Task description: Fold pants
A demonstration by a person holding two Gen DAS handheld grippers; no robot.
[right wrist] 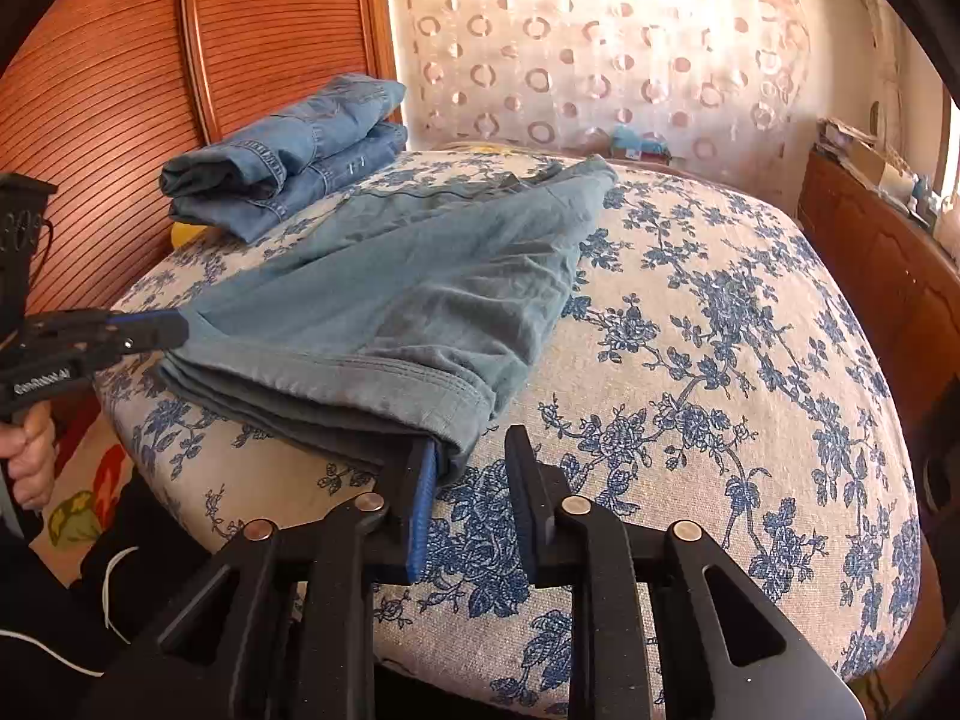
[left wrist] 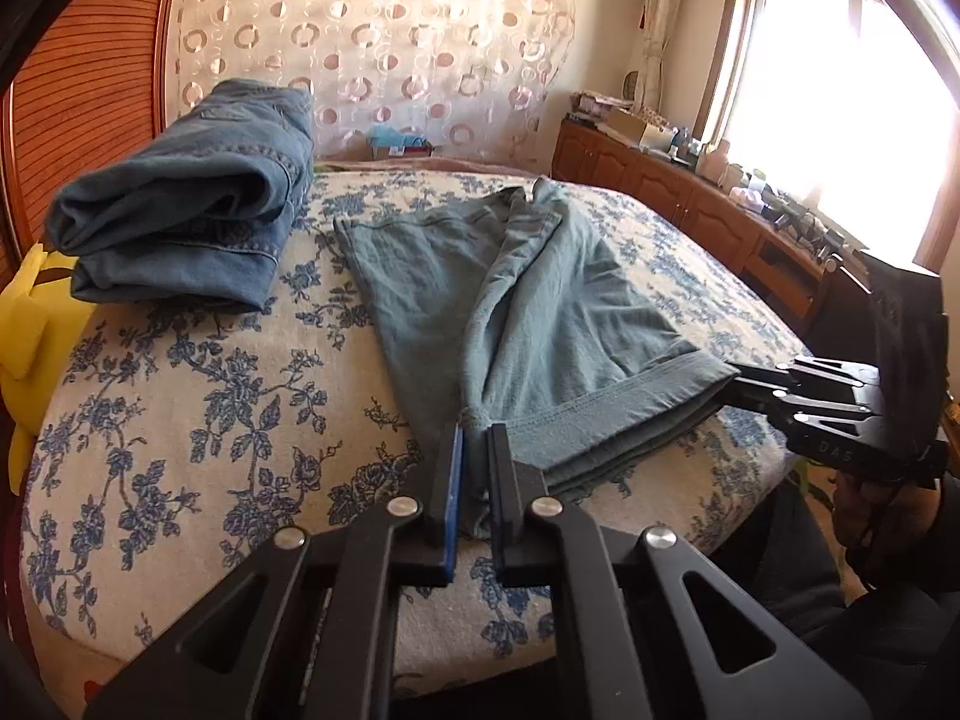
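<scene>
Grey-blue pants lie on the floral bed, legs folded together, hems toward me. My left gripper is nearly shut on one hem corner, cloth between its pads. It also shows in the right wrist view at the left corner of the hem. My right gripper is open at the other corner of the pants; the cloth lies against its left finger only. The right gripper also shows in the left wrist view at the hem's right end.
Folded blue jeans lie at the bed's far left, also in the right wrist view. A wooden slatted headboard stands behind. A cluttered wooden cabinet runs along the right under a bright window. A yellow cushion sits left.
</scene>
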